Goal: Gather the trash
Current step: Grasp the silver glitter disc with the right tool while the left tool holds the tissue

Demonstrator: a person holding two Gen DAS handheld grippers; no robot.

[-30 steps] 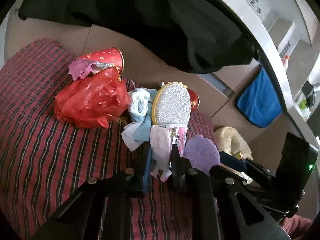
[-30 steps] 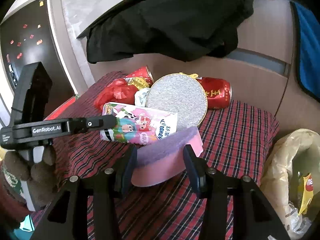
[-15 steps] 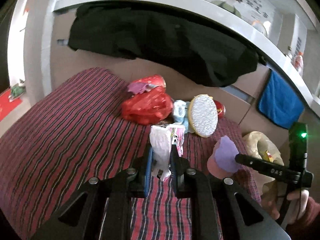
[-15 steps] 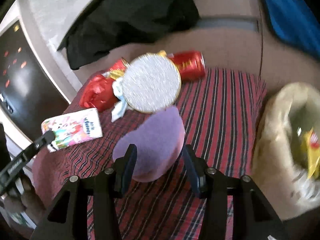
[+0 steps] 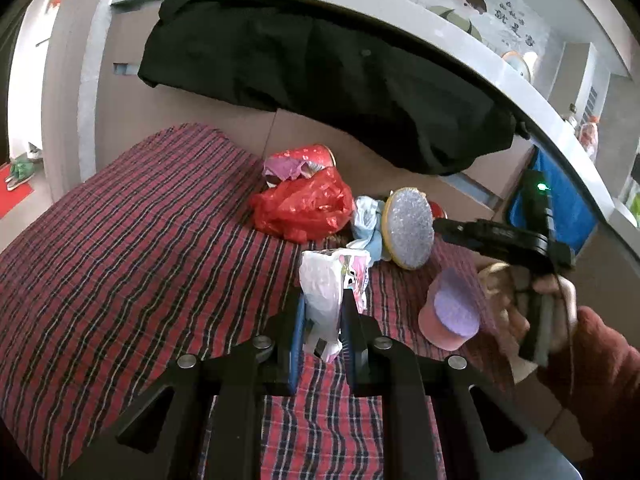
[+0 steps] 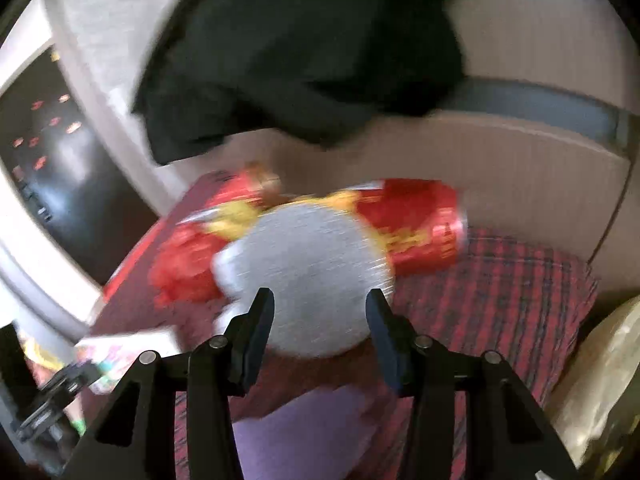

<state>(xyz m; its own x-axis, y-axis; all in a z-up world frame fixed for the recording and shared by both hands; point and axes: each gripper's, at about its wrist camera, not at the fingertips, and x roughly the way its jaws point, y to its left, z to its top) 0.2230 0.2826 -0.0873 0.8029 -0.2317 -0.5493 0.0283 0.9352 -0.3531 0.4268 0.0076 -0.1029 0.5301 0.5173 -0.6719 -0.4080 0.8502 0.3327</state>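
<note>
right, up close the left gripper (image 5: 323, 301) is clamped on a white and pink carton (image 5: 322, 292), which stands upright between the pads, lifted above the plaid cloth (image 5: 140, 260). over to the right, a hand (image 5: 554, 300) in a red sleeve (image 5: 600, 368) holds the right gripper (image 6: 320, 298). its jaws stand wide apart with nothing between them, and its view is badly blurred. the purple sponge (image 5: 452, 312) sits low beneath that gripper, free of the fingers; whether it rests on the cloth i can't tell. a pale trash bag (image 6: 600, 380) sags just beside the cloth's right edge. further out, straight ahead of the open jaws, a silver disc (image 5: 408, 228) leans up on its edge, with a pale blue rag (image 5: 366, 220) beside it and a red can (image 6: 420, 220) behind. next, a crumpled red bag (image 5: 304, 208), then a red cup (image 5: 308, 154) on its side. at the back, a black garment (image 5: 320, 72) hangs over the ledge.
</note>
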